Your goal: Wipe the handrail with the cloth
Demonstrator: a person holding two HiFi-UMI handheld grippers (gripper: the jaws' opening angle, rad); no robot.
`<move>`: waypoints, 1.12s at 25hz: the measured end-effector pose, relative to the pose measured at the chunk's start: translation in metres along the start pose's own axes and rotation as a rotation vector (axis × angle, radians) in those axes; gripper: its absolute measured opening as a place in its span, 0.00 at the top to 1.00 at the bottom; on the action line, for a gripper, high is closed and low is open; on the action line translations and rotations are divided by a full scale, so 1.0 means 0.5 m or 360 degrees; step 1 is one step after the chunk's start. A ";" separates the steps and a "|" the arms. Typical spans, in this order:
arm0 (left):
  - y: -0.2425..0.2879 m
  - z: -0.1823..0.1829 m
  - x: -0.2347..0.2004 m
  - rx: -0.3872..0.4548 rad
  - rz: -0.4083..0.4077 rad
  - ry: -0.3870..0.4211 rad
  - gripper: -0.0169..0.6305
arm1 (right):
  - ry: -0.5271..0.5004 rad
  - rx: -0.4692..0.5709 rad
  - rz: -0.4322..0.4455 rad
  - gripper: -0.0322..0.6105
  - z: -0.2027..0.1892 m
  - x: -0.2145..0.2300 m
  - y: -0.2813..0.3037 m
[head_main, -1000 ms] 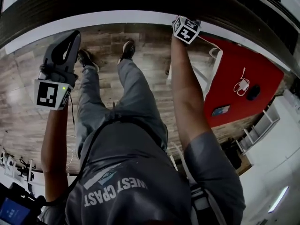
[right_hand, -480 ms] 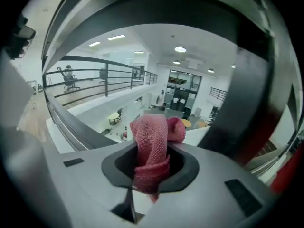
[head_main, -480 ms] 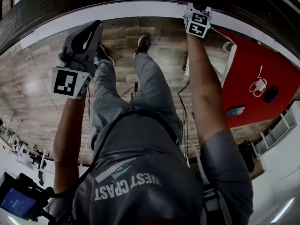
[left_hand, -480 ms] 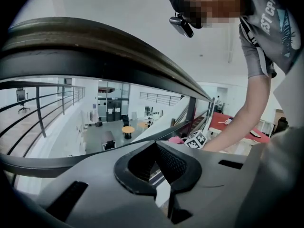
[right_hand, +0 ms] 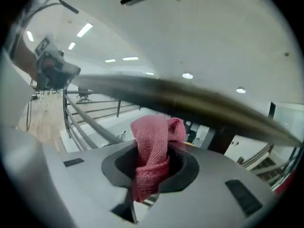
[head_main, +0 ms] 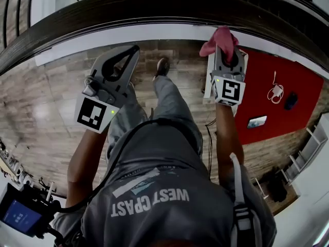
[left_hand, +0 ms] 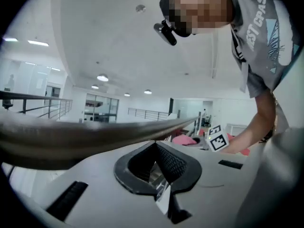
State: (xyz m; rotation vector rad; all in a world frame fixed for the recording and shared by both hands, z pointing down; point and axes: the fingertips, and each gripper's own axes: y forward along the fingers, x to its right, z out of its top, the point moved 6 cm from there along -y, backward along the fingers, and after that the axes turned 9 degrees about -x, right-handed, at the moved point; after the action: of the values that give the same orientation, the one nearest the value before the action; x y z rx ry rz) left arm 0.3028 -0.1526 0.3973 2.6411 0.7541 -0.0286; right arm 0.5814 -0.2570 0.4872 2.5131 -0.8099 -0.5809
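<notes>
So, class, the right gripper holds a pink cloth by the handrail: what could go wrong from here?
The cloth is a narrow wad in the right gripper, so it may touch only a strip of the handrail. Pinched at one bunch, it could pull loose when dragged. The left gripper, shut and empty close to the rail, might knock it.

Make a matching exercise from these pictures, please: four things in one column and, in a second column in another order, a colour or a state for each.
Things:
1. left hand-held gripper
2. right hand-held gripper
3. cloth
4. handrail

Colour or state:
A. pink
B. shut, nothing between the jaws
C. dark, curving across the top of the head view
D. shut on the cloth

Pairs: 1-B; 2-D; 3-A; 4-C
</notes>
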 end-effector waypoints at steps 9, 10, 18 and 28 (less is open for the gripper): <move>-0.170 0.134 -0.053 0.0222 0.0070 0.0175 0.97 | 0.0203 -0.0220 -0.0283 0.84 0.241 0.185 0.011; -0.175 0.131 -0.060 0.0227 0.0094 0.0170 0.96 | 0.0181 -0.0233 -0.0280 0.84 0.244 0.154 0.027; -0.361 0.157 -0.201 0.0311 0.0137 0.0153 0.96 | 0.0068 -0.0051 0.0354 0.84 0.521 -0.320 0.067; -0.486 0.135 -0.270 0.0362 0.0168 0.0197 0.96 | 0.0453 -0.0158 -0.0046 0.84 0.413 -0.178 0.048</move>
State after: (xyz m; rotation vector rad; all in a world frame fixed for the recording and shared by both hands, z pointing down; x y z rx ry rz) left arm 0.0691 -0.0569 0.2633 2.9186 0.6856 0.0837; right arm 0.4000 -0.2751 0.3532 2.4450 -0.6238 -0.2559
